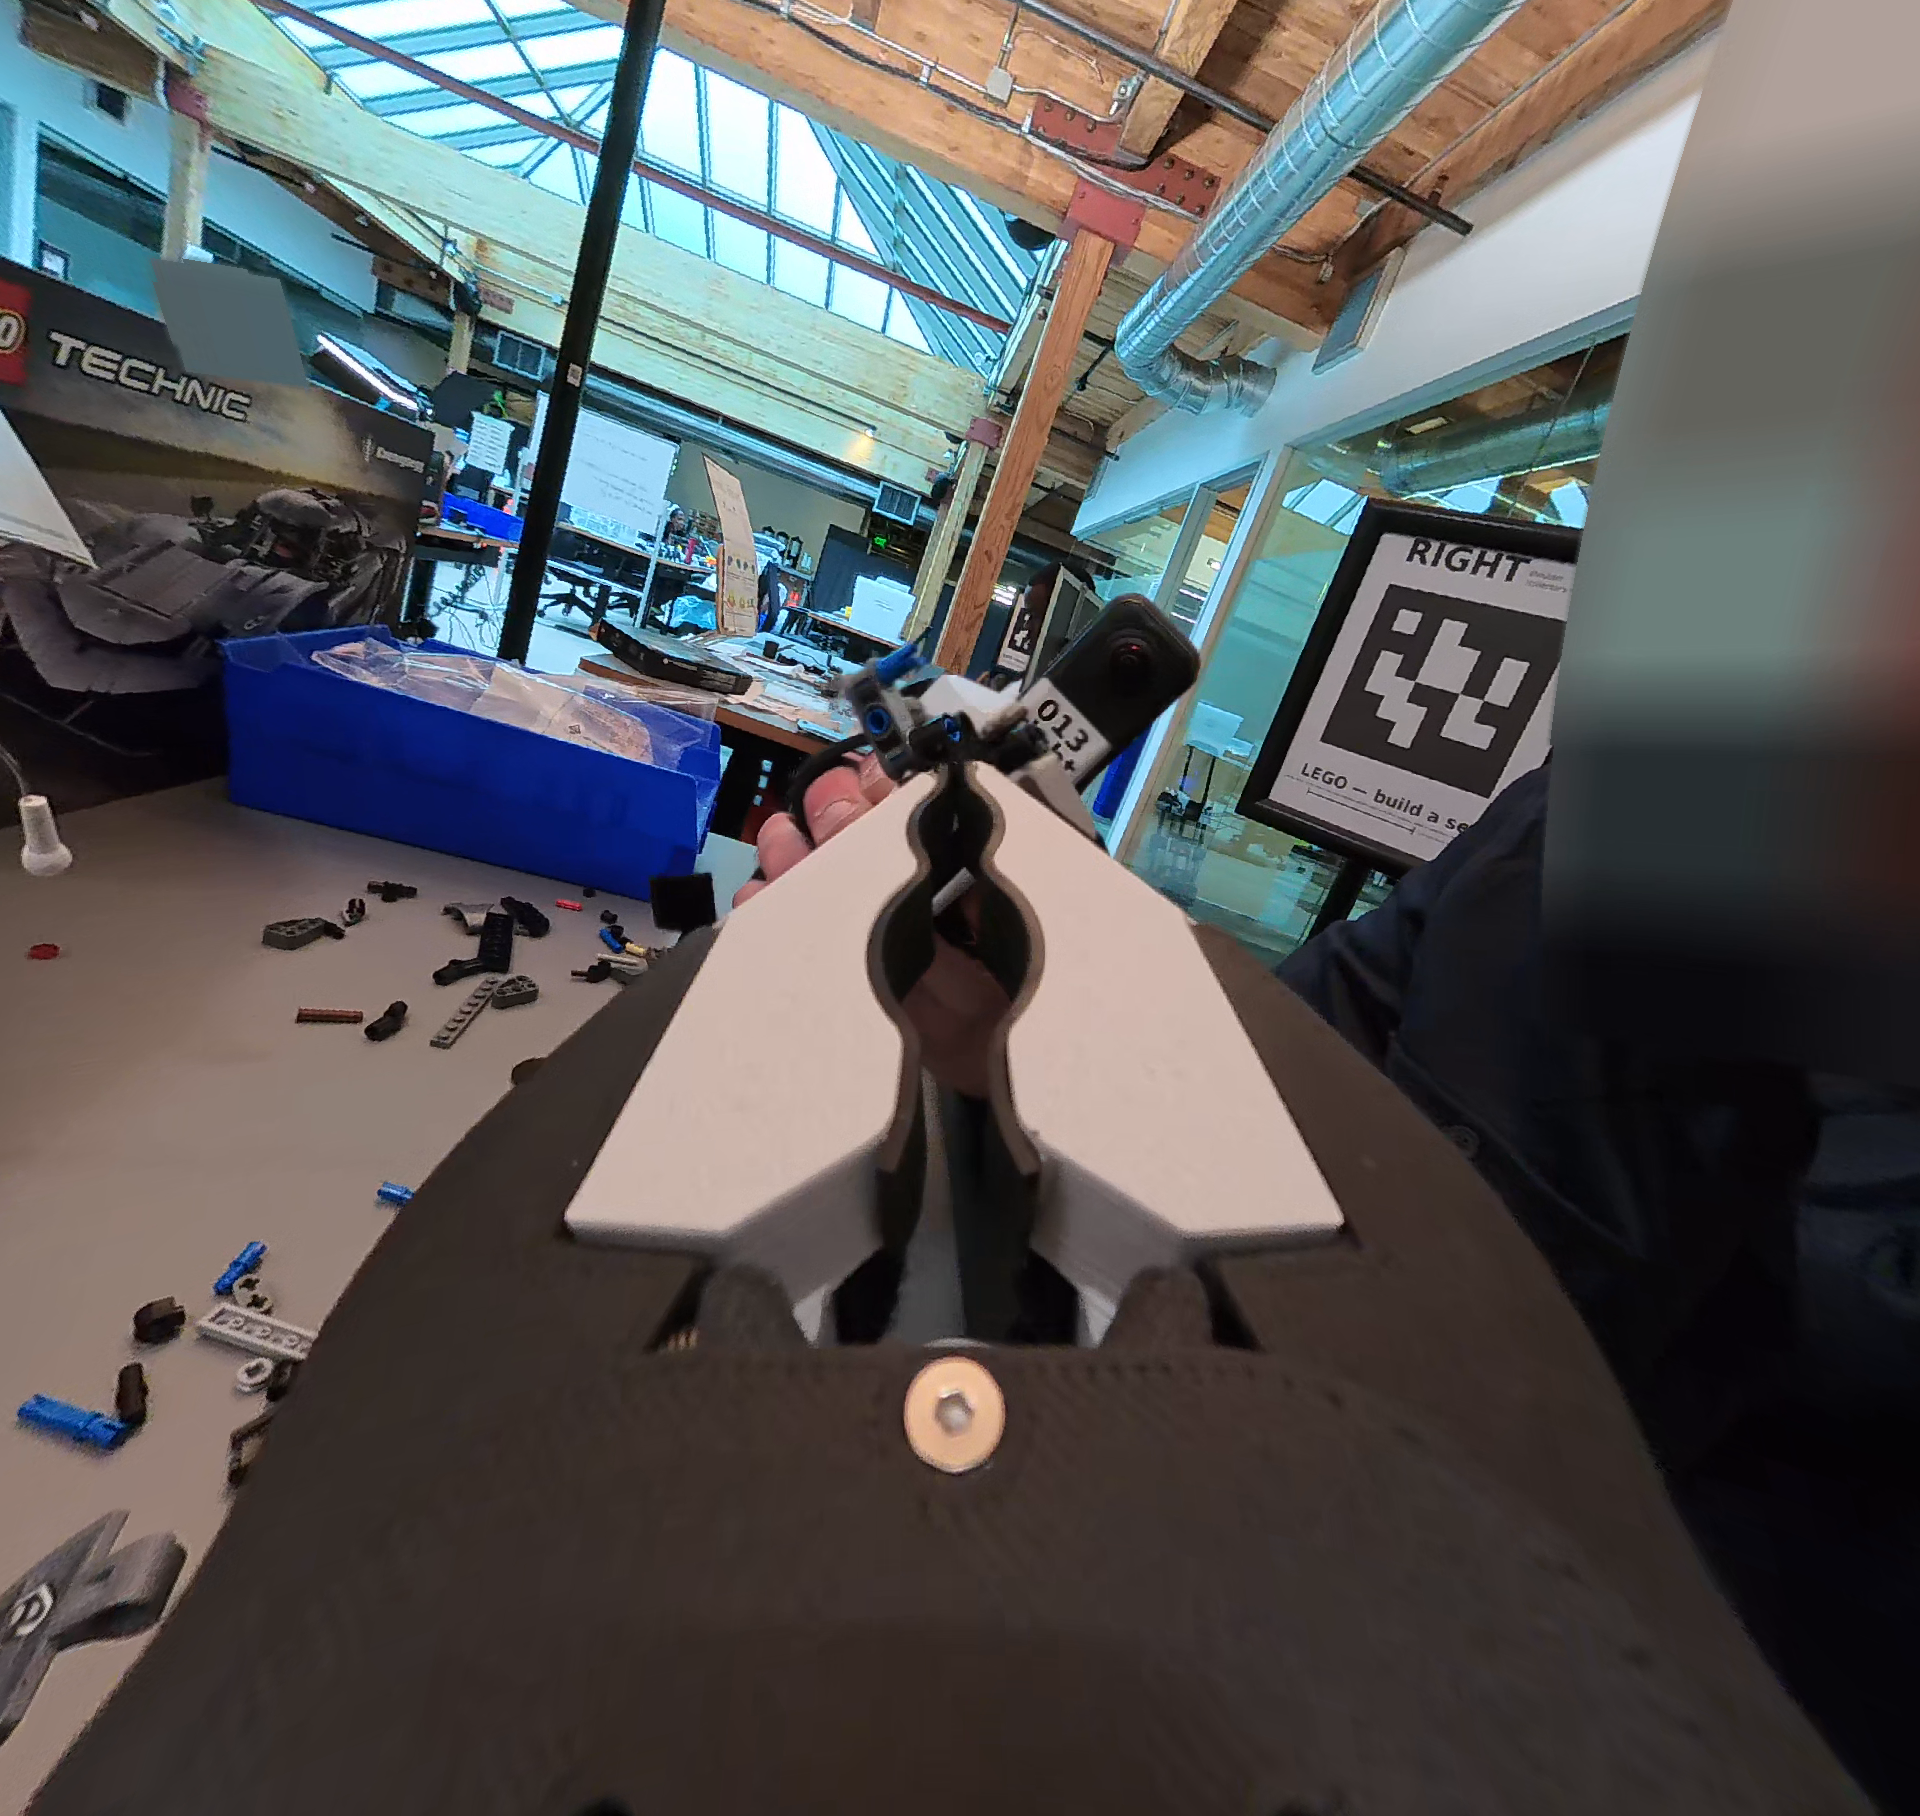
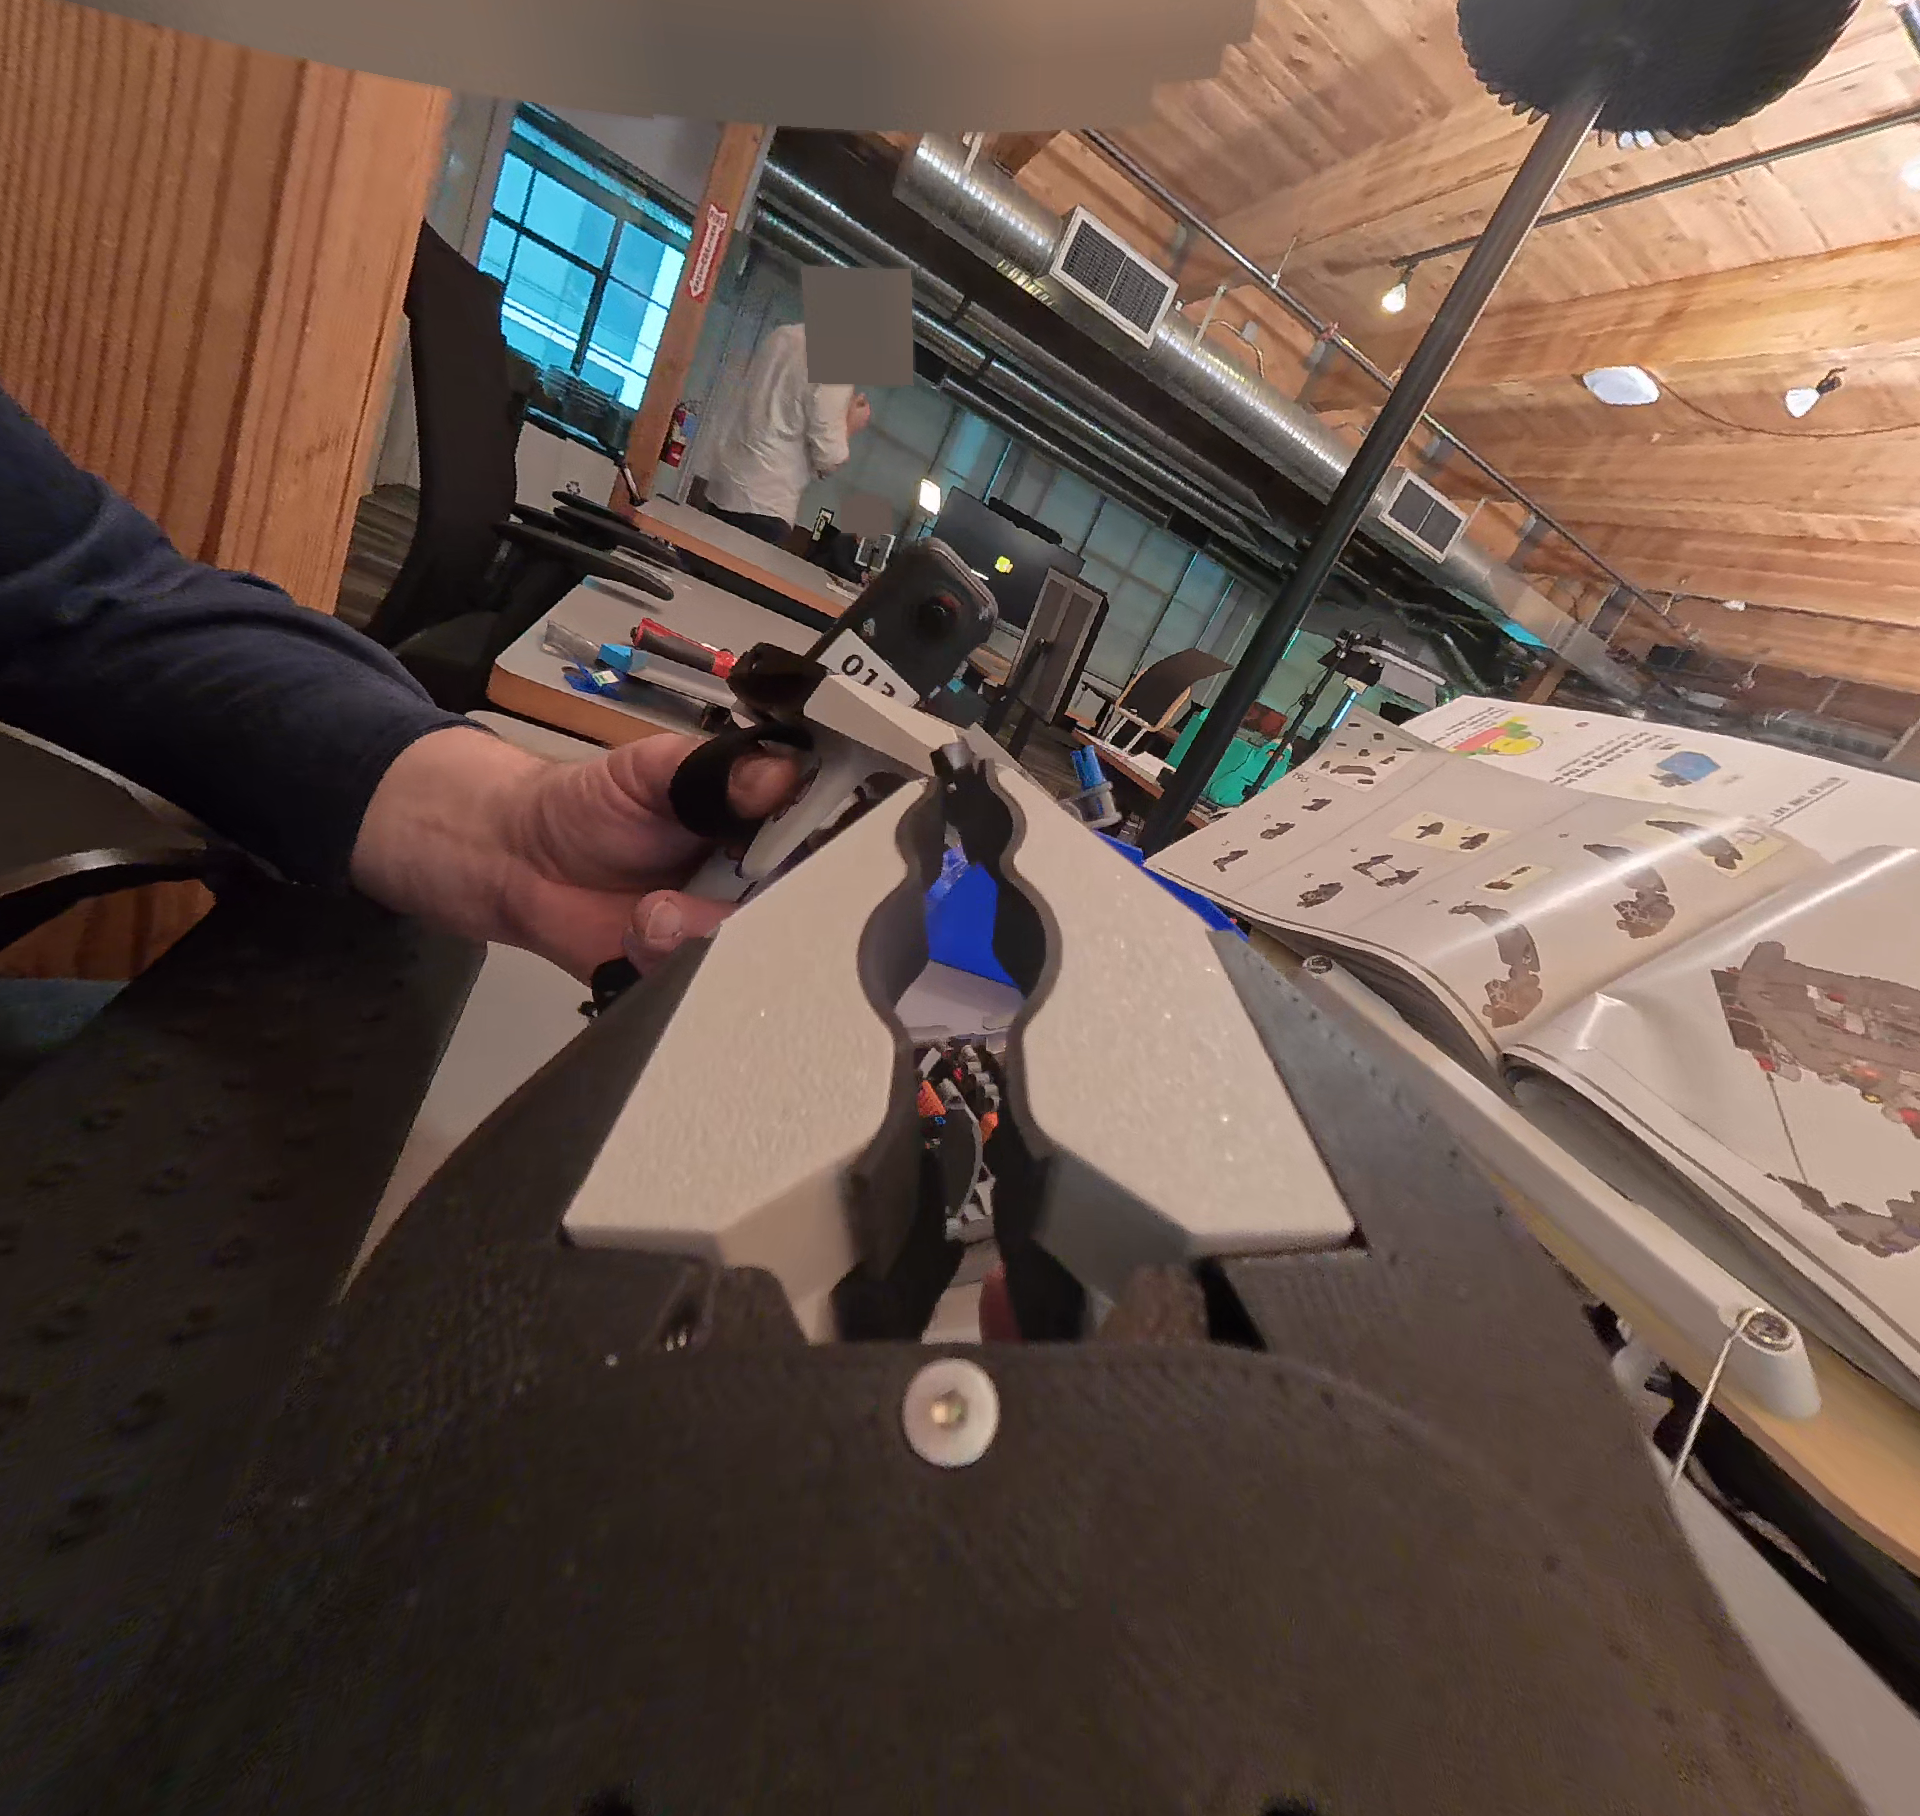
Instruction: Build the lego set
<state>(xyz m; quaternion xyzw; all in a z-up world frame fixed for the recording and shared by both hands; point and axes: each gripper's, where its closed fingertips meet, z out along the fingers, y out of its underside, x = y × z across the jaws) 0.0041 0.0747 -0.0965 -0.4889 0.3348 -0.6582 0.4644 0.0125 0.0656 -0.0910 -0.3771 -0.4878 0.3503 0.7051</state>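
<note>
The left gripper (image 1: 948,779) is pinched onto a small grey-and-blue lego sub-assembly (image 1: 902,712), held aloft; the right gripper (image 2: 961,769) nips its other end; a skewed push could twist it free onto the loose parts (image 1: 488,956) below.

The right hand-held gripper (image 2: 954,769) pinches a small dark piece (image 2: 952,758), beside an open instruction booklet (image 2: 1558,893).

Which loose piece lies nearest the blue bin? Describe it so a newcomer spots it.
Start at the blue bin on the grey table. By its near right corner sits a black cube-shaped piece. Unlike the slim pins and beams scattered leftward, it is chunky and stands alone.
</note>
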